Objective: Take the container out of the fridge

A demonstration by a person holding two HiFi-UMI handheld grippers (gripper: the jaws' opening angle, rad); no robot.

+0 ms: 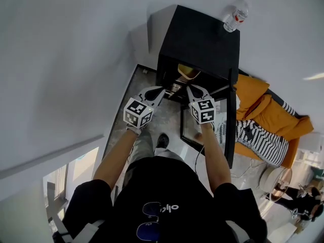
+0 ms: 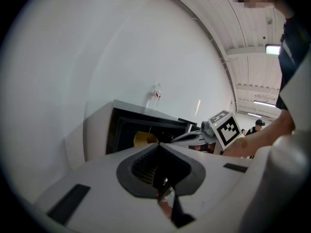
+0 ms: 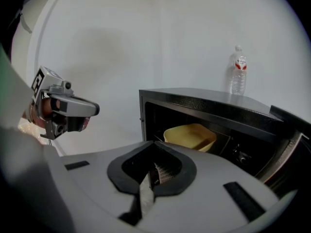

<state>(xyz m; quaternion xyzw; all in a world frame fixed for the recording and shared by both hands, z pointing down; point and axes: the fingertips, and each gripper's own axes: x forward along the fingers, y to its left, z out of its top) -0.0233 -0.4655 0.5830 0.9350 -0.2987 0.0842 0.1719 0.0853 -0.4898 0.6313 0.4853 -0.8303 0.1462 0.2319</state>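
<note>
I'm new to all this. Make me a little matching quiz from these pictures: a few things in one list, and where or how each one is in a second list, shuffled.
Things
1. yellow container
2. water bottle
3. fridge door
4. left claw

Place or state
A. standing on top of the fridge
B. swung open
C. shut and empty, held in front of the fridge
D. inside the fridge

Pairs: 1-D, 2-A, 3-B, 4-C

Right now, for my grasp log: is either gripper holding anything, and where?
Nothing: left gripper and right gripper are shut, empty; container sits in the fridge.
</note>
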